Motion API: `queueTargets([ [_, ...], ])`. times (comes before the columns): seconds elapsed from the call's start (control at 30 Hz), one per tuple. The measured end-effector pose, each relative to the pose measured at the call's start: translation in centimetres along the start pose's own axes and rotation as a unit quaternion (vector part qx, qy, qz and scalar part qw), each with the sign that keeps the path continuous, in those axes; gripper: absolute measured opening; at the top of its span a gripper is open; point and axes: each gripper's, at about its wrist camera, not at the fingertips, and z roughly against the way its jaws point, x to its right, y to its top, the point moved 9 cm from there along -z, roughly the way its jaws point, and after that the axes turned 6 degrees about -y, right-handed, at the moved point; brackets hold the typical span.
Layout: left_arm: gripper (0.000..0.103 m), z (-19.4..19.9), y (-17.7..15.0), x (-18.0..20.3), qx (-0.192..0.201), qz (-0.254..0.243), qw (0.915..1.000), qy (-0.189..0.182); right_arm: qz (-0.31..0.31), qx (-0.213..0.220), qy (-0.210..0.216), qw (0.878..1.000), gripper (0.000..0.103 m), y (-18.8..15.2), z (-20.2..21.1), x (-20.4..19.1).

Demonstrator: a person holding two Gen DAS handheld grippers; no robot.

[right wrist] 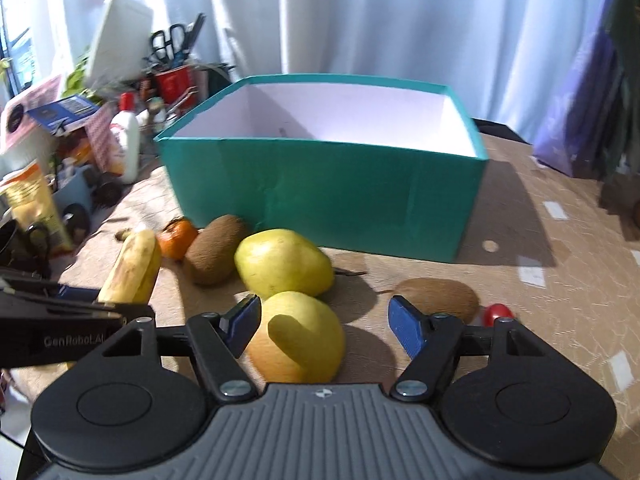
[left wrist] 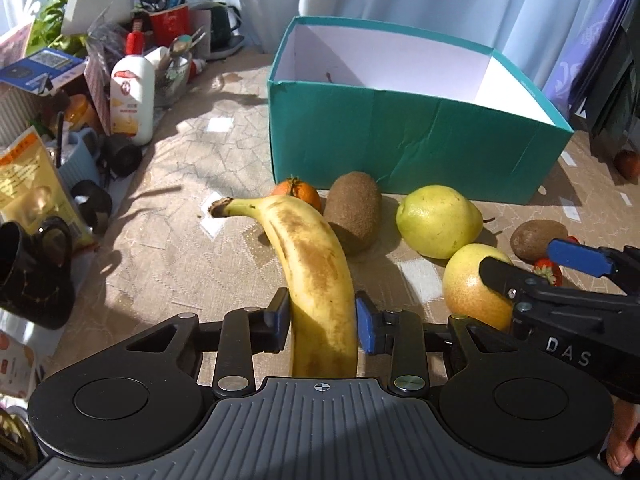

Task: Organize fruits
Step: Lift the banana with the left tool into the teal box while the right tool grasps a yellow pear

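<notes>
A spotted yellow banana (left wrist: pixel 316 264) rises between the blue pads of my left gripper (left wrist: pixel 324 316), which is shut on its lower part. My right gripper (right wrist: pixel 325 322) is open around a yellow-orange pear (right wrist: pixel 298 336); its right pad stands clear of the fruit. A second pear (right wrist: pixel 280 268), two kiwis (right wrist: pixel 216 248) (right wrist: pixel 440 298), a mandarin (right wrist: pixel 178 238) and a strawberry (right wrist: pixel 498 314) lie on the tablecloth. Behind them stands the teal box (right wrist: pixel 320 192), open-topped with white inner walls.
Clutter lines the left edge: a white bottle (left wrist: pixel 134 92), a red cup of scissors and pens (left wrist: pixel 170 22), a black mug (left wrist: pixel 32 272). Dark and purple bags (left wrist: pixel 612 80) stand at the right, with a reddish fruit (left wrist: pixel 626 164) below them. Curtains hang behind.
</notes>
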Motion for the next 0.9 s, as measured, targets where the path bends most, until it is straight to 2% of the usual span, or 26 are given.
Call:
queueTargets([
  [0.13, 0.038, 0.9, 0.7, -0.4, 0.016, 0.003, 0.9999, 0.004, 0.005, -0.023, 0.026, 0.999, 0.071, -0.7, -1.0, -1.1],
  [0.3, 0.038, 1.4, 1.0, -0.6, 0.024, 0.004, 0.9997, 0.006, 0.012, -0.051, 0.019, 0.998, 0.070, -1.5, -2.9, -1.5],
  [0.4, 0.038, 1.6, 1.1, -0.7, 0.026, 0.005, 0.9996, 0.007, 0.007, -0.062, 0.023, 0.998, 0.065, -2.0, -3.6, -1.4],
  [0.6, 0.038, 1.7, 1.2, -0.8, 0.026, 0.008, 0.9996, 0.005, 0.025, -0.055, 0.010, 0.998, 0.065, -2.0, -4.0, -1.9],
  [0.9, 0.038, 1.9, 1.3, -0.2, 0.030, -0.003, 0.9995, 0.000, 0.013, -0.049, -0.004, 0.999, 0.064, -2.0, -3.8, -1.4],
])
